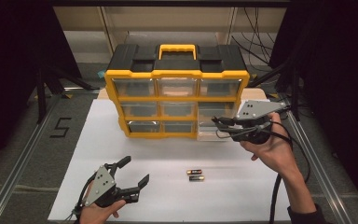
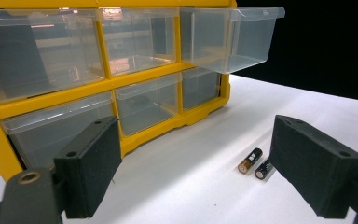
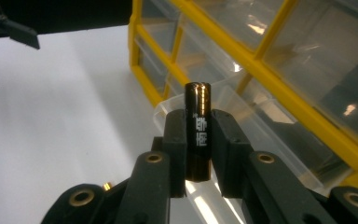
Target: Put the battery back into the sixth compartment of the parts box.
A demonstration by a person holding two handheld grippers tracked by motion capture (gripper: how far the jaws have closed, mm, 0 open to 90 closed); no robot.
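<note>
Battery, black, one: clamped upright between my right gripper pads, held just over the pulled-out clear drawer at the yellow organiser's bottom right. Batteries, two: side by side on the white table. Left gripper: jaws spread wide, holding nothing.
</note>
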